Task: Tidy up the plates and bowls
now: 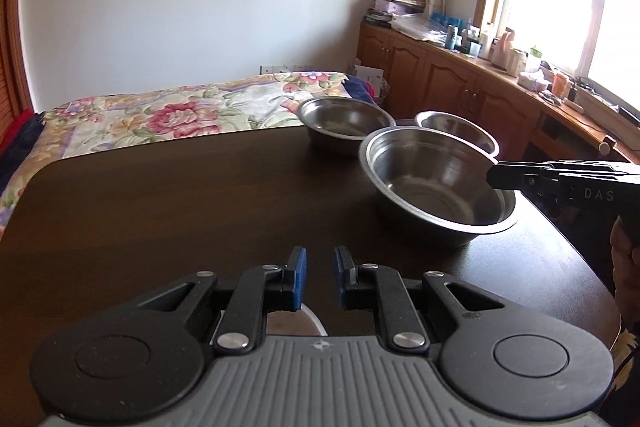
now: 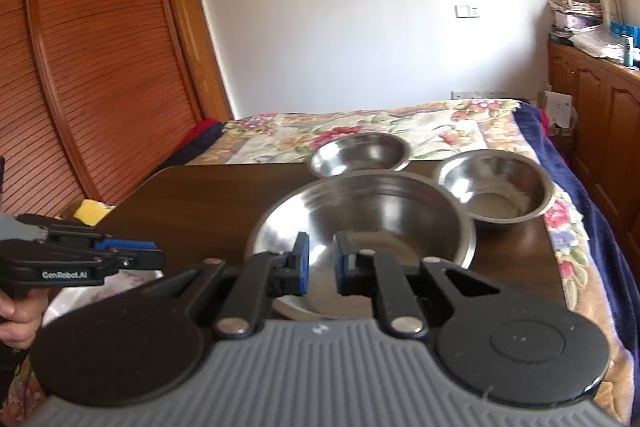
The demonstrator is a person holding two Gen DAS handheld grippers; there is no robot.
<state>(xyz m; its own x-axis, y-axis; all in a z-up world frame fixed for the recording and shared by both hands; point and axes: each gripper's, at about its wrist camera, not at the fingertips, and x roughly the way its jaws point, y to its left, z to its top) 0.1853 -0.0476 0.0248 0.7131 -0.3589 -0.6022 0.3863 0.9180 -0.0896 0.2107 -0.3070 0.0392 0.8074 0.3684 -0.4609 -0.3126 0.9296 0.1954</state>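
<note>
Three round stainless-steel bowls sit on a dark brown wooden tabletop (image 1: 180, 195): the largest steel bowl (image 2: 362, 223) lies directly ahead of the right claw (image 2: 321, 261), whose blue-padded jaws stand narrowly apart around nothing, with a second steel bowl (image 2: 360, 151) beyond it and a third steel bowl (image 2: 496, 187) ahead to that claw's right. The left claw (image 1: 320, 277), jaws likewise narrowly parted and empty, hovers over bare wood, the bowls ahead to its right. A floral-quilted bed (image 1: 168, 111) lies beyond the tabletop.
</note>
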